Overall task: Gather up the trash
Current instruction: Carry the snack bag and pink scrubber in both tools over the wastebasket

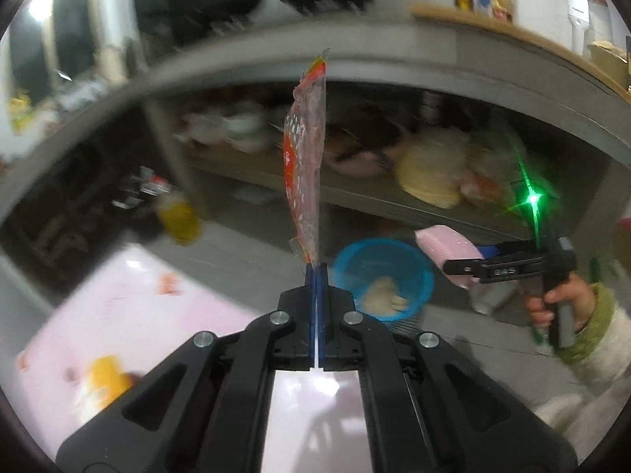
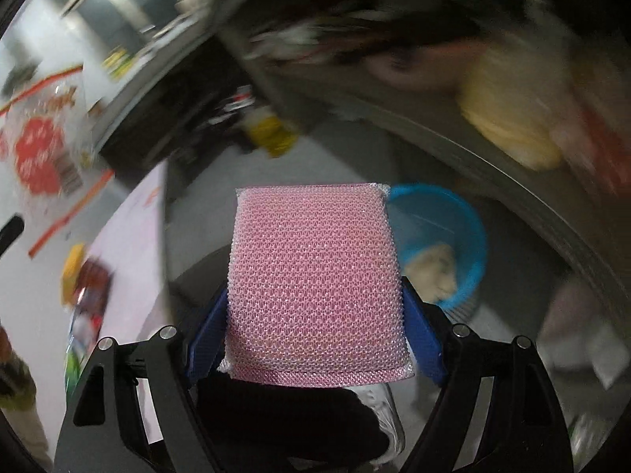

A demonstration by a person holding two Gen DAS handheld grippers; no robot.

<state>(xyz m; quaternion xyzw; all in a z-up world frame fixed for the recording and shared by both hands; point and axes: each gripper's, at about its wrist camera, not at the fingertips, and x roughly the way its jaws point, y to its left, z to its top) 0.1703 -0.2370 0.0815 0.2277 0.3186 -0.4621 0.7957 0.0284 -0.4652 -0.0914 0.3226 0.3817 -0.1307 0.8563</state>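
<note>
Blue basket (image 1: 381, 276), on the floor: holds a pale crumpled wad (image 1: 384, 295), what it is made of cannot be told.
Left gripper (image 1: 316, 272), just left of the basket: fingers pinched closed on a clear red-printed wrapper (image 1: 303, 157), standing upright edge-on.
Right gripper (image 2: 315, 307), beside the basket: blue fingers (image 2: 424, 339) clamped wide on a pink mesh sponge (image 2: 315, 283), which hides the basket's left rim.
Behind the basket: grey shelf (image 1: 394, 197) with blurred yellow bundle (image 1: 430, 173).
Left of the basket: pink-clothed table (image 1: 130, 307).

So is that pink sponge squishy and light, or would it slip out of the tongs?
Probably light and squishy: the pink mesh sponge sticks far past the right tongs without sagging. Its bumpy netting likely grips the blue pads, so slipping seems unlikely. It shouldn't break if dropped.
</note>
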